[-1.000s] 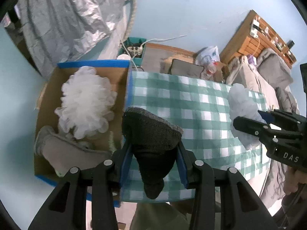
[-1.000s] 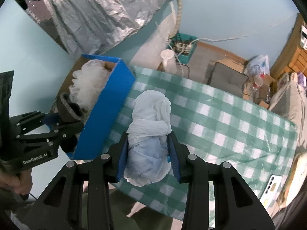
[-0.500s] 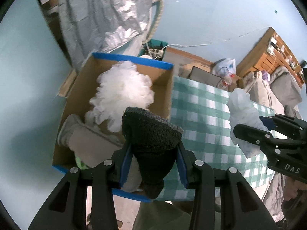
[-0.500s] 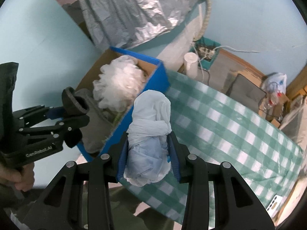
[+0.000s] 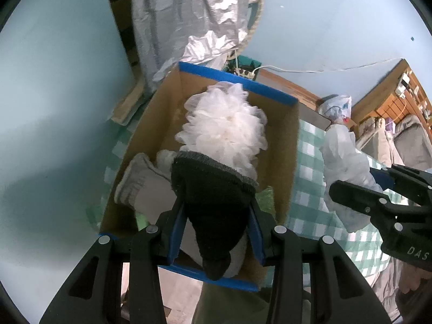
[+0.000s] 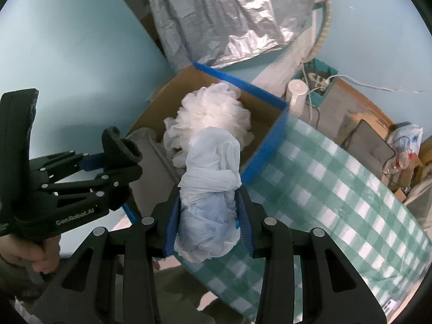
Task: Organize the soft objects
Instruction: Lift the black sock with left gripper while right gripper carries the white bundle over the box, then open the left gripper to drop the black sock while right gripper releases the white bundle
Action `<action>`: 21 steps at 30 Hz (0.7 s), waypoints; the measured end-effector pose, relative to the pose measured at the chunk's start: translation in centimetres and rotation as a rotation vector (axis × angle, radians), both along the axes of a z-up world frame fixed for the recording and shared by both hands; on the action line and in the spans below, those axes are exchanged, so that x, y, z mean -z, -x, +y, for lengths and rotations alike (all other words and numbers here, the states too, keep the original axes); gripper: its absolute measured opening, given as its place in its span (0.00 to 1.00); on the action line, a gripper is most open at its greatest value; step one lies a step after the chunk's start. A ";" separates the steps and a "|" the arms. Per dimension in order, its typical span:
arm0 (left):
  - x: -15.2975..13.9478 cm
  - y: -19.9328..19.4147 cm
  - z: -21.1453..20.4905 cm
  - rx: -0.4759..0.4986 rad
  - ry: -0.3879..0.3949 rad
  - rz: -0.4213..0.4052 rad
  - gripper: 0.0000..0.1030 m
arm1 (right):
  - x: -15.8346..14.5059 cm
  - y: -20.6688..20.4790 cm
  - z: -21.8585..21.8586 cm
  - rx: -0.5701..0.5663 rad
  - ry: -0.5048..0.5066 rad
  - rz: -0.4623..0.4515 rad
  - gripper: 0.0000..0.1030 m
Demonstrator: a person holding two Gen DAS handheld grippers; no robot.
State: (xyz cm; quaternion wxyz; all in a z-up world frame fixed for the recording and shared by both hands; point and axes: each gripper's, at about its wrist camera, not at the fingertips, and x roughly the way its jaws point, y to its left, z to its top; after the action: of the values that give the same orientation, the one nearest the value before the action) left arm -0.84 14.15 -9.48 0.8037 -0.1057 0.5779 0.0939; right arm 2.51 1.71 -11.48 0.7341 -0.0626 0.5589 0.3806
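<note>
Both tongs have shifted over the cardboard box since a second ago. The left tongs clamp a black sock above the white bath puff; the right tongs clamp a white plastic bag near the box's blue edge.

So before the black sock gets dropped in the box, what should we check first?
1. Left tongs shut on the sock: ok.
2. Sock over the open box, not the table: ok.
3. Room inside beside the white pouf and grey sock: ok, bare cardboard shows at the left.
4. Right tongs shut on the plastic bag: ok.
5. Right tongs apart from the left: ok.
6. Depth of the box under the sock: cannot tell.
</note>
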 end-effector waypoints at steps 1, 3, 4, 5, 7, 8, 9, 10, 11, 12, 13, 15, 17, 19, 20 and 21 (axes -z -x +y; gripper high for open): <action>0.2 0.0 0.5 -0.004 0.003 0.002 0.42 | 0.1 0.0 0.5 -0.006 0.000 0.003 0.37; 0.6 -0.1 1.2 -0.010 0.009 0.007 0.42 | 0.5 -0.1 1.5 -0.014 0.002 0.012 0.37; 0.8 -0.1 1.4 -0.011 0.011 0.010 0.42 | 0.7 -0.2 1.9 -0.017 0.003 0.017 0.37; 1.0 -0.2 1.7 -0.010 0.014 0.012 0.42 | 1.0 -0.2 2.4 -0.020 0.005 0.023 0.37; 1.5 -0.3 2.1 -0.008 0.015 0.019 0.42 | 1.5 -0.3 3.3 -0.023 0.009 0.035 0.37; 1.9 -0.4 2.3 -0.006 0.015 0.026 0.42 | 1.8 -0.4 3.7 -0.026 0.012 0.041 0.37; 2.1 -0.4 2.4 -0.005 0.017 0.030 0.42 | 2.1 -0.4 4.1 -0.025 0.014 0.047 0.37; 2.3 -0.5 2.6 -0.002 0.022 0.035 0.42 | 2.4 -0.5 4.5 -0.025 0.015 0.053 0.37; 2.6 -0.5 2.7 0.001 0.028 0.040 0.42 | 2.6 -0.6 4.9 -0.026 0.016 0.057 0.37; 2.9 -0.6 2.8 0.003 0.034 0.046 0.42 | 2.9 -0.6 5.2 -0.026 0.016 0.062 0.37; 3.2 -0.7 3.0 0.003 0.036 0.055 0.42 | 3.0 -0.6 5.5 -0.025 0.019 0.064 0.38; 3.7 -0.8 3.3 0.000 0.038 0.065 0.42 | 3.3 -0.6 6.0 -0.024 0.019 0.066 0.40; 4.0 -0.8 3.6 -0.006 0.044 0.075 0.42 | 3.5 -0.8 6.4 -0.015 0.023 0.067 0.43; 4.2 -0.7 3.9 -0.009 0.050 0.082 0.44 | 3.6 -0.8 6.7 -0.011 0.035 0.057 0.43; 4.2 -0.7 4.0 -0.008 0.055 0.084 0.44 | 3.6 -0.8 6.8 -0.011 0.040 0.053 0.43; 4.2 -0.7 4.1 -0.005 0.057 0.083 0.48 | 3.5 -0.8 7.0 -0.012 0.041 0.051 0.46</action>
State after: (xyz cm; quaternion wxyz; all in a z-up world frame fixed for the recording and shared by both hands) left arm -0.17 18.25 -13.63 0.7755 -0.1261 0.6130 0.0837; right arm 3.35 8.70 -14.99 0.7161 -0.0713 0.5846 0.3747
